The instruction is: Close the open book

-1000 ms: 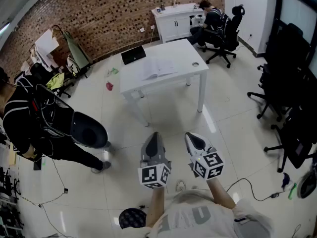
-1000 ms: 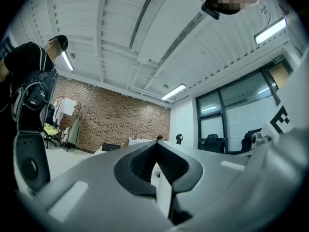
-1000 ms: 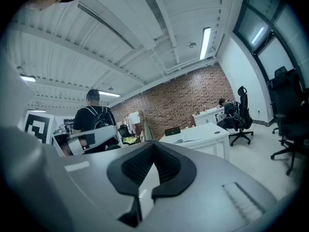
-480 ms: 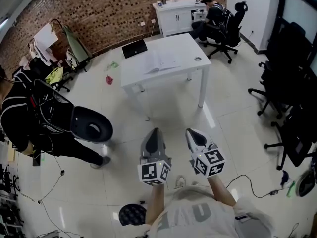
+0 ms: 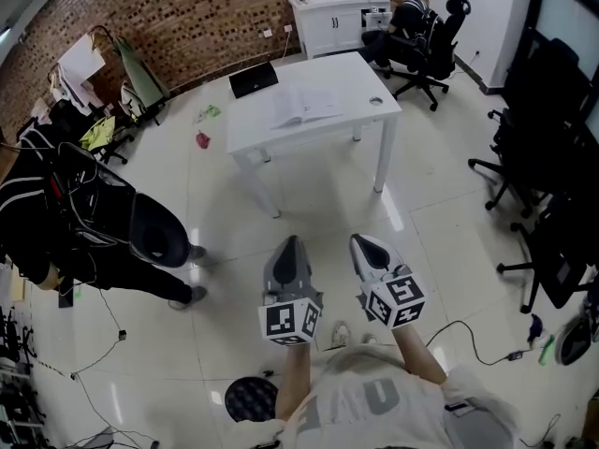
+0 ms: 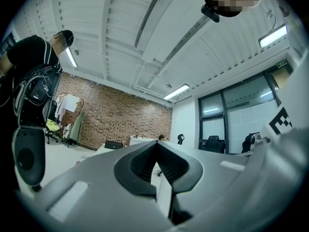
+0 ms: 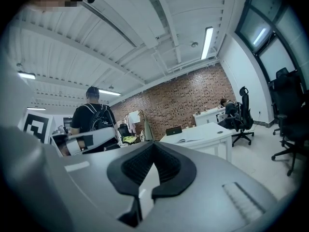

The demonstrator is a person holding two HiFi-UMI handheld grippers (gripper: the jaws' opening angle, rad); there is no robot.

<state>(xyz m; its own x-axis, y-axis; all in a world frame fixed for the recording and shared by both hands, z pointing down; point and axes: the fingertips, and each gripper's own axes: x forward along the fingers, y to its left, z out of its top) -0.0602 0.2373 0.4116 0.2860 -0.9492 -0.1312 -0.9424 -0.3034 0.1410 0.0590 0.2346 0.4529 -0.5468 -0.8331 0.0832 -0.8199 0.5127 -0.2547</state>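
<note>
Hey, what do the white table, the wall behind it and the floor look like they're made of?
The white rectangular table looks like painted metal or laminate: smooth, matte, with thin square legs; I can't tell which. The reddish-brown wall is brick, its mortar grid showing. The pale floor seems polished tile or stone, glossy with light reflections.

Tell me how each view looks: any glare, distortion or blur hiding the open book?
Head view: sharp, evenly lit; glare streak on the floor; the open book is pale on the white table. Left gripper view: heavy fisheye, shut left tongs fill the foreground, book indiscernible. Right gripper view: same fisheye; book tiny but visible past shut right tongs.
</note>
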